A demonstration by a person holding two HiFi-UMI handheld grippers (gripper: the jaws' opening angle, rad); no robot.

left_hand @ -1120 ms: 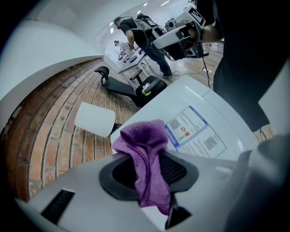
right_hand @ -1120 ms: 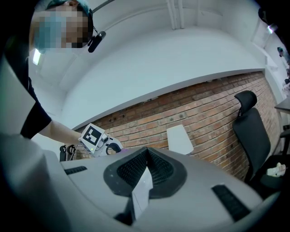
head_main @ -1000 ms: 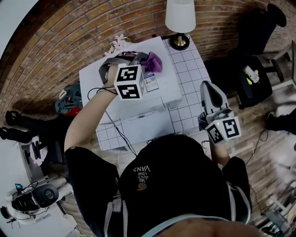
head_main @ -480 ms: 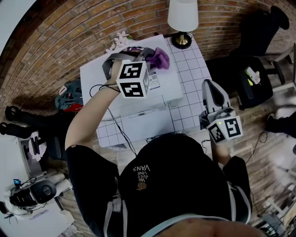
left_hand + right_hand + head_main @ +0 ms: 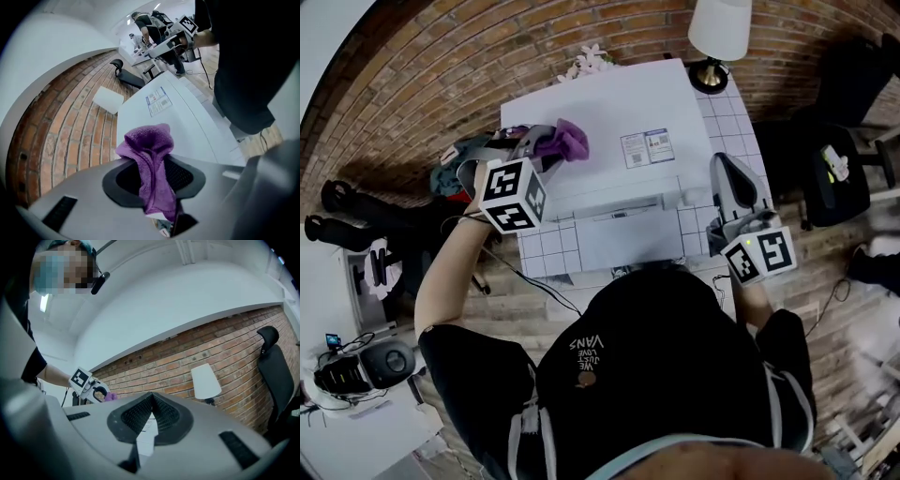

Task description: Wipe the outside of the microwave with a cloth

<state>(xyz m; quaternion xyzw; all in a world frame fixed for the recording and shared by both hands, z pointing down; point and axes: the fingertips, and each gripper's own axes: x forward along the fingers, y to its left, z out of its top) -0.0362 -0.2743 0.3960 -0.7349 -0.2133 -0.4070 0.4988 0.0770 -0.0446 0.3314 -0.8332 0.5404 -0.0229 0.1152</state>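
Observation:
The white microwave point(image 5: 619, 122) stands on a tiled table, seen from above in the head view. My left gripper point(image 5: 546, 142) is shut on a purple cloth point(image 5: 567, 141), which lies on the left part of the microwave's top. In the left gripper view the cloth point(image 5: 150, 173) hangs folded between the jaws, with the white top point(image 5: 187, 122) and its sticker point(image 5: 158, 100) beyond. My right gripper point(image 5: 724, 164) hovers beside the microwave's right side, jaws pressed together with nothing between them point(image 5: 151, 399).
A lamp point(image 5: 719, 33) stands at the table's back right corner, against the brick wall point(image 5: 441, 66). Black office chairs point(image 5: 839, 178) stand to the right. A cable point(image 5: 525, 277) hangs off the table's front left. Bags and gear lie on the floor at left point(image 5: 356, 216).
The left gripper has carried the cloth leftward across the microwave's top, from beside the sticker to the left part. The right gripper has stayed by the right side.

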